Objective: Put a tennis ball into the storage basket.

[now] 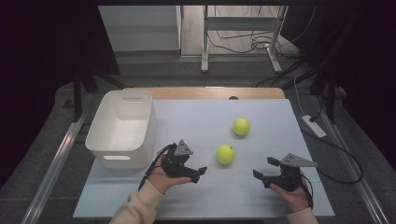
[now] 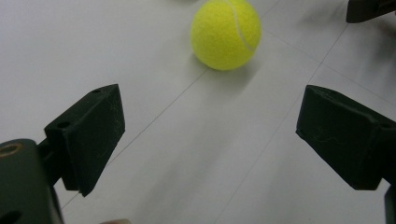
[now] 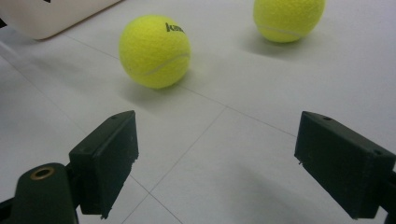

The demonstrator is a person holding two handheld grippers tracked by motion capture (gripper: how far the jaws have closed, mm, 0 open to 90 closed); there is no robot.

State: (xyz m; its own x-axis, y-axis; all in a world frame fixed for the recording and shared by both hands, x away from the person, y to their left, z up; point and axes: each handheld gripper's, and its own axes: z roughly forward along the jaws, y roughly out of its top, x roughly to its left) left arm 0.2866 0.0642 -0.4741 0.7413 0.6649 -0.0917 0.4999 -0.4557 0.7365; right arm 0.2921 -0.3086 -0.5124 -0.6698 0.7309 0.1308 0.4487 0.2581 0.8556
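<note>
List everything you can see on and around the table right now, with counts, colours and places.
balls: 2, yellow-green, on the mat right of the bin; near ball between the two grippers, far ball behind it to the right, apart.
bin: 1, white, at the mat's left edge, nothing visible inside.
mat: 1, pale grey-white, covering most of the table.
table: 1, wood edge showing at the far side.
power strip: 1, white, on the floor right of the table.
cables: several, dark, on the floor beyond the table.
left gripper: 1, black, jaws open, aimed at the near ball, not touching.
right gripper: 1, black, jaws open, empty, right of the near ball.
</note>
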